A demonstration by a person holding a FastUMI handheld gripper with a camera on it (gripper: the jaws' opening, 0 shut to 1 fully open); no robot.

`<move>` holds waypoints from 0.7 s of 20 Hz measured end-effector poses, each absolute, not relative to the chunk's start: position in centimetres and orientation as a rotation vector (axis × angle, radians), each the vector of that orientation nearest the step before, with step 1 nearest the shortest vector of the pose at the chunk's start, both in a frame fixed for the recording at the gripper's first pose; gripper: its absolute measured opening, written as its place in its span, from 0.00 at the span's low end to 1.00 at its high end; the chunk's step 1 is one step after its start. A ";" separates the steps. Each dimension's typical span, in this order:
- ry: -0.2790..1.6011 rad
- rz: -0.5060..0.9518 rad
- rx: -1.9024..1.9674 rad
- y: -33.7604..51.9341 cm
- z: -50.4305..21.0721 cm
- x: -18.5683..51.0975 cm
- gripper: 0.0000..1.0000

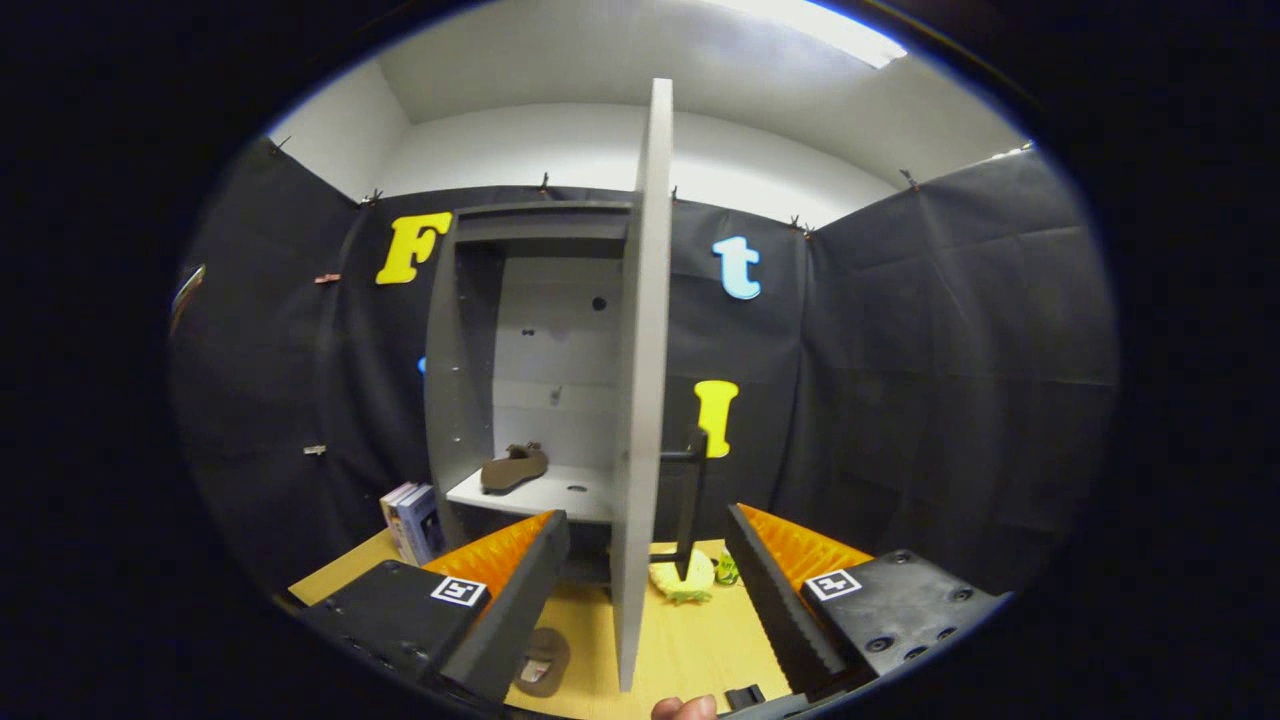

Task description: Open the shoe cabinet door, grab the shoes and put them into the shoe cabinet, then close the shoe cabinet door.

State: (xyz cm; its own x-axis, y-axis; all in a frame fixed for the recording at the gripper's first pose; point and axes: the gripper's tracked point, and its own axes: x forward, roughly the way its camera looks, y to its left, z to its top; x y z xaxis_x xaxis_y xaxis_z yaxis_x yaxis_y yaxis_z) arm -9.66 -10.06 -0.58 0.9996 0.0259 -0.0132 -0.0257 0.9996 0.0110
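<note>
I am bringing my hand-held gripper (648,575), fingers apart, around the edge-on door (640,400) at frame centre, keeping clear of the black handle (690,500), to swing it onto the cabinet (470,350).

So the shoe cabinet (480,330) is standing open on the wooden table (690,640), and its door (640,400) is swung out edge-on toward the camera, sitting right between the two fingers. The gripper (648,575) is spread wide, fingers on either side of the door's edge and not pressing on anything. The dark bar handle (690,510) is on the door's right face, just ahead of the right finger. One brown shoe (514,467) is already on the cabinet's shelf. Another shoe (543,662) lies on the table down by the left finger, partly hidden. There's a couple of books (412,520) left of the cabinet, and something yellow (682,582) behind the handle.
</note>
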 end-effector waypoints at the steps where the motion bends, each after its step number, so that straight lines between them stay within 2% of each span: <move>1: 0.056 0.066 0.020 -8.1 -2.2 -9.7 0.99; 7: 0.367 0.198 0.106 0.6 -16.1 -8.3 0.98; 14: 0.619 0.193 0.178 4.5 -30.5 -5.1 0.99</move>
State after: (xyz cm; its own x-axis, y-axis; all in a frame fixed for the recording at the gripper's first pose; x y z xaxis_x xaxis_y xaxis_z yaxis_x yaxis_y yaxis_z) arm -5.11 4.53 -30.51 0.7979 0.2315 -0.5566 -0.1256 0.9669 0.2221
